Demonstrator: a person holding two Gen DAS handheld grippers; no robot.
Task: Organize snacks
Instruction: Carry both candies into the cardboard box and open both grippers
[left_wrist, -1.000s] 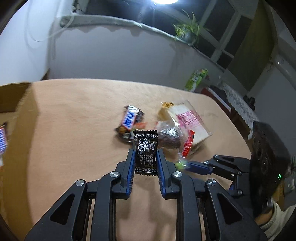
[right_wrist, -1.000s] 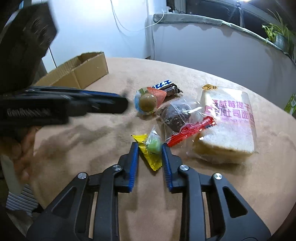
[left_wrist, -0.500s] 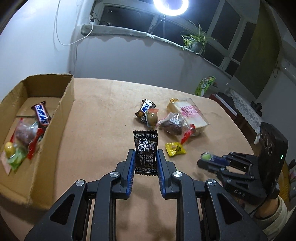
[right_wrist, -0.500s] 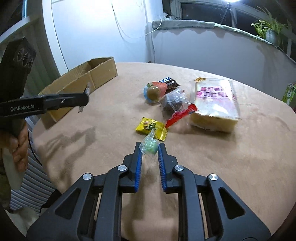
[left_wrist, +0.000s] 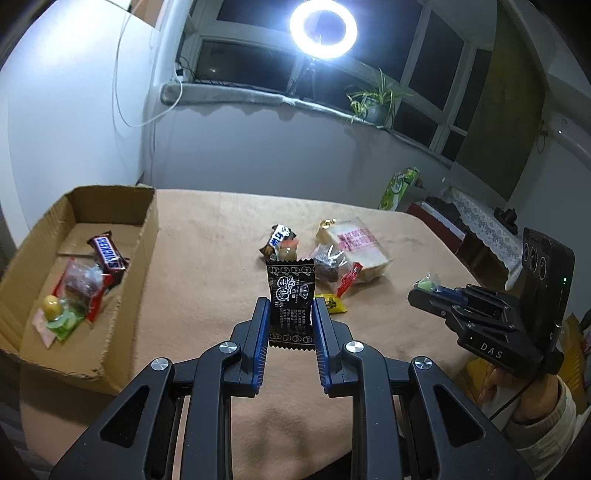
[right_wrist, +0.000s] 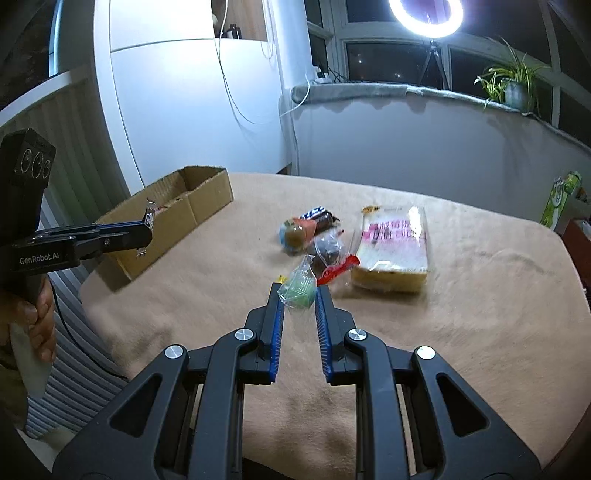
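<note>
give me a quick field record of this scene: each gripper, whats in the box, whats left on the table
left gripper: shut on black sachet, held above the table
right gripper: shut on green candy, held above the table
cardboard box: Snickers bar, red-edged clear packet, a few small sweets
table: bread pack, dark clear packet, yellow candy, chocolate bar, round sweet

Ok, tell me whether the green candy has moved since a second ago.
Yes. The green candy, then lying on the table beside the yellow packet, now hangs above it, clamped in the right gripper.
</note>
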